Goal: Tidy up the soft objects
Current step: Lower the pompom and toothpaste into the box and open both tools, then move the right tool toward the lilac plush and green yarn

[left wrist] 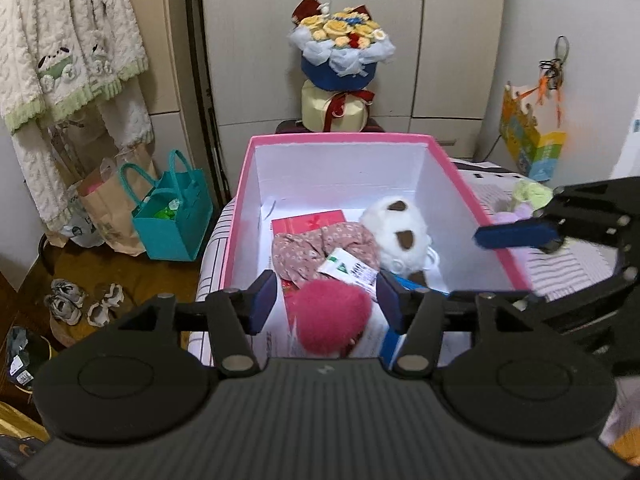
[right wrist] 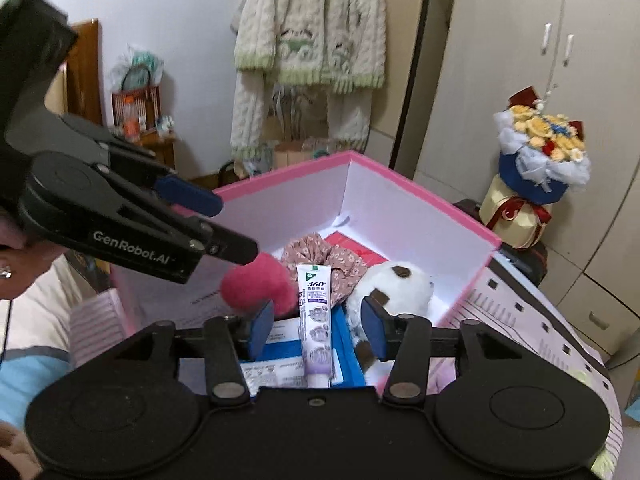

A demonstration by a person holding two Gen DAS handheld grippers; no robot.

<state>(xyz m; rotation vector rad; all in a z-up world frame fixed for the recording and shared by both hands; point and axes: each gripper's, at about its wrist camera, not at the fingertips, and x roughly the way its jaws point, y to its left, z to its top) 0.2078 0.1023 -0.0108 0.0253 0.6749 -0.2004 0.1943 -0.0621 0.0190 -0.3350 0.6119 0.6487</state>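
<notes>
A pink box (left wrist: 242, 200) (right wrist: 440, 196) with white inner walls stands on a striped bed cover. Inside lie a fuzzy pink ball (left wrist: 332, 320) (right wrist: 256, 286), a floral scrunchie (left wrist: 316, 250) (right wrist: 340, 264), a white plush toy with brown patches (left wrist: 400, 236) (right wrist: 396, 284) and a toothpaste tube (right wrist: 318, 320). My left gripper (left wrist: 326, 302) (right wrist: 228, 226) hovers open over the near end of the box; the pink ball sits between and below its pads, unpinched. My right gripper (right wrist: 318, 328) is open above the tube, with nothing gripped. Its blue pad (left wrist: 514, 236) reaches over the box's right wall.
A red flat box (left wrist: 308, 222) and a blue carton (right wrist: 348, 344) lie under the soft things. A bouquet (left wrist: 340, 52) stands behind the box against the cupboards. A teal bag (left wrist: 172, 216), paper bags and shoes (left wrist: 66, 300) sit on the floor at left. Knitwear hangs on the wall.
</notes>
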